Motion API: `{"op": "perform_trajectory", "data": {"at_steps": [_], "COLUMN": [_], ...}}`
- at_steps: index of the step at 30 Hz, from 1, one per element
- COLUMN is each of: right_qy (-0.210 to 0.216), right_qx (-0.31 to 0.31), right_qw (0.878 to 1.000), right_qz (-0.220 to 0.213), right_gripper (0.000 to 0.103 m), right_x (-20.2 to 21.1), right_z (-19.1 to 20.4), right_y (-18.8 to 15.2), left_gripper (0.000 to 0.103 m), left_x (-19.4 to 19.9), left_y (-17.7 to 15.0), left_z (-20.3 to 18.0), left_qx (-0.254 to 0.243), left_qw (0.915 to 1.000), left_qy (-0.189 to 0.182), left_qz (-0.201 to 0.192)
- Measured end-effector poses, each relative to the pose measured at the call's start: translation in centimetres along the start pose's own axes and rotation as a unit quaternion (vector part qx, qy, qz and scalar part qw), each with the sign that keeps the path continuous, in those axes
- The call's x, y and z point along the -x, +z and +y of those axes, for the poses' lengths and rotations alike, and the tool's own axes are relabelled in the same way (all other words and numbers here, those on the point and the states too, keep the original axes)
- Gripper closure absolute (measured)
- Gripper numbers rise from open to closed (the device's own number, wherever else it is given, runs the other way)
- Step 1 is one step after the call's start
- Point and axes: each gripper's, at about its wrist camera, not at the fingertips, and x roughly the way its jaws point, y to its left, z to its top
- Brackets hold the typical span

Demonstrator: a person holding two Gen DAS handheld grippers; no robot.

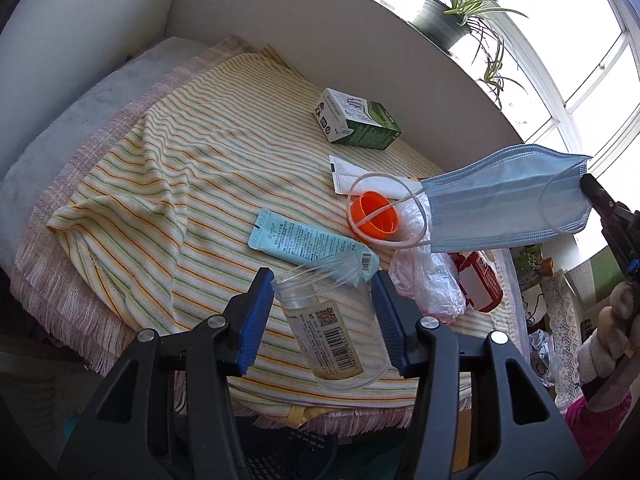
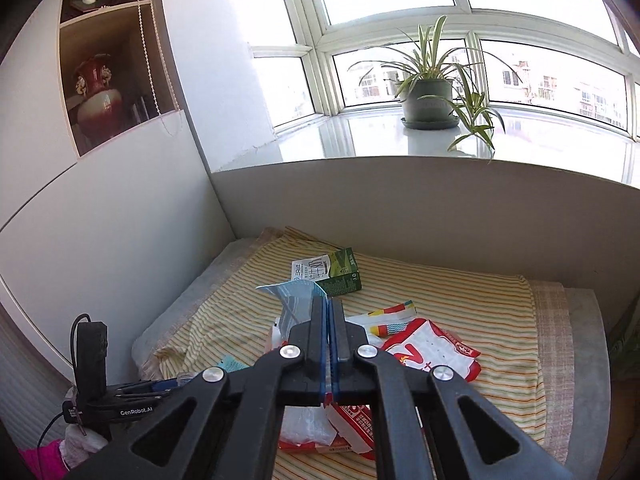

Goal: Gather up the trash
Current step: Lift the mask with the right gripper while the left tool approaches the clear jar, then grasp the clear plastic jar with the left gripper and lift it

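My right gripper (image 2: 329, 312) pinches blue mask (image 1: 504, 204) mid-right, lifted for binning; left gripper (image 1: 320, 304) wide around clear jar (image 1: 332, 332), lower centre

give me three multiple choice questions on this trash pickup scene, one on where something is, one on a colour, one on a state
1. Where does the green and white carton lie?
A. on the striped cloth near the back wall
B. on the windowsill beside the plant
C. between the left claw's fingers

2. What colour is the round cap on the cloth?
A. blue
B. orange
C. white

3. What is the state of the right claw?
A. open over the carton
B. shut on nothing
C. shut on the blue face mask

Answers:
1. A, the carton rests on the striped cloth close to the grey wall.
2. B, the cap is bright orange, with a mask ear loop across it.
3. C, the right wrist view shows the fingers pressed together with blue mask fabric sticking out, and the left wrist view shows the mask hanging above the cloth from that claw.
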Motion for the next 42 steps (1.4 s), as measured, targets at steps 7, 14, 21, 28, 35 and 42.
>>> {"op": "perform_trajectory", "data": {"at_steps": [7,14,21,28,35,42], "right_qy": [-0.014,-0.014,-0.008,0.002,0.015,0.023], "right_qx": [-0.010,-0.017,-0.010,-0.016,-0.035,-0.031], "right_qw": [0.999,0.997,0.997,0.997,0.997,0.997], "right_qz": [-0.051,-0.075,-0.076,-0.075,-0.074,-0.060], "right_gripper": [0.103,0.103,0.103,0.103,0.103,0.103], "right_x": [3.8,6.5,8.7,11.5,15.6,19.1], "right_z": [-0.6,-0.7,0.4,1.3,2.0,3.8], "right_y": [2.3,3.6,2.1,-0.2,-3.7,-8.3], "left_gripper": [0.052,0.052,0.052,0.052,0.052,0.052], "left_x": [1.1,2.2,4.2,6.4,7.8,7.2], "left_y": [0.4,0.4,-0.5,-2.3,-5.2,-8.8], "left_z": [-0.4,-0.8,-1.5,-2.1,-3.0,-2.9], "left_qx": [-0.007,-0.013,-0.027,-0.043,-0.063,-0.076], "left_qw": [0.9999,0.9997,0.9993,0.9985,0.9972,0.9963], "left_qy": [-0.003,-0.010,-0.010,-0.018,-0.034,-0.038], "left_qz": [-0.013,-0.017,-0.024,-0.029,-0.020,0.008]}}
